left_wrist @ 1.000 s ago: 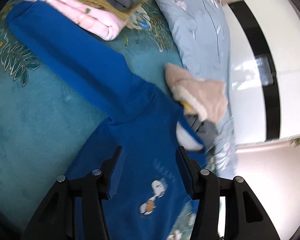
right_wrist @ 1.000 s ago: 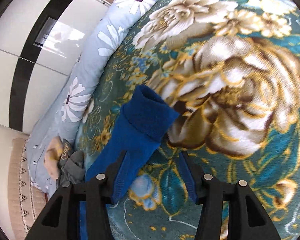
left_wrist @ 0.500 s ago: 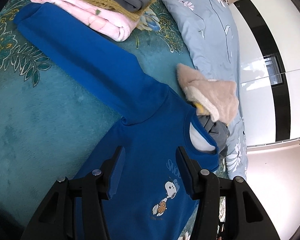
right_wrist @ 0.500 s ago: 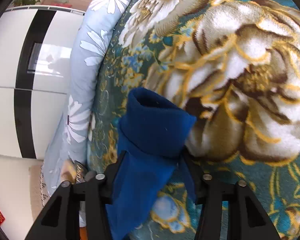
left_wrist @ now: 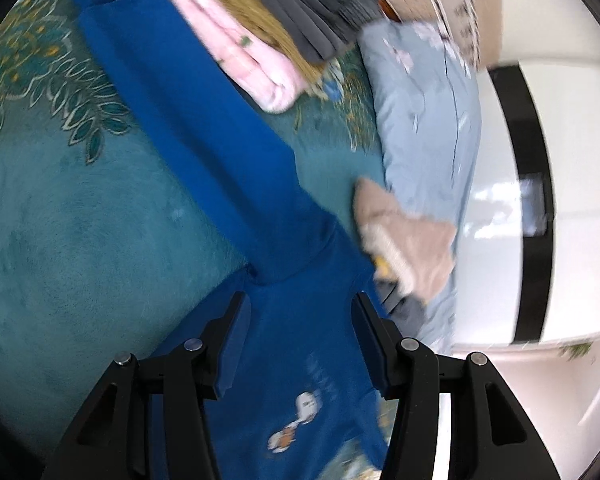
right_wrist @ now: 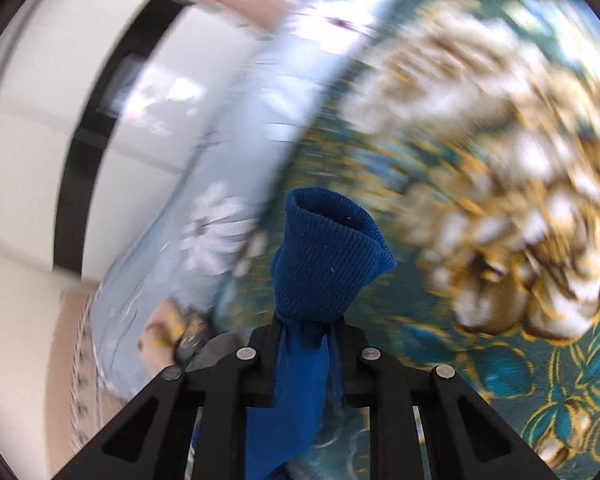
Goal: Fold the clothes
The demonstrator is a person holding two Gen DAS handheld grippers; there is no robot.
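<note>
Sleeve cuff in right gripper; sweatshirt body under left gripper

Position: the blue sweatshirt (left_wrist: 300, 344) lies spread on the teal floral blanket (left_wrist: 80, 240), its chest directly below the left gripper (left_wrist: 298, 320). That gripper hangs over the cloth with jaws apart and nothing between them.

Grip: the right gripper (right_wrist: 308, 328) is closing on the sleeve cuff (right_wrist: 328, 256); the ribbed cuff stands up beyond the fingertips and the sleeve cloth is bunched between the jaws.

Axis: in the left wrist view the other sleeve (left_wrist: 180, 120) runs long and straight from the shoulder, just ahead of the left gripper, away to the far left, ending beside the stack of folded clothes (left_wrist: 268, 28).

Judgement: the held sleeve must cross toward the chest, so the right hand leads. The left is nearer the body and the far sleeve.
</note>
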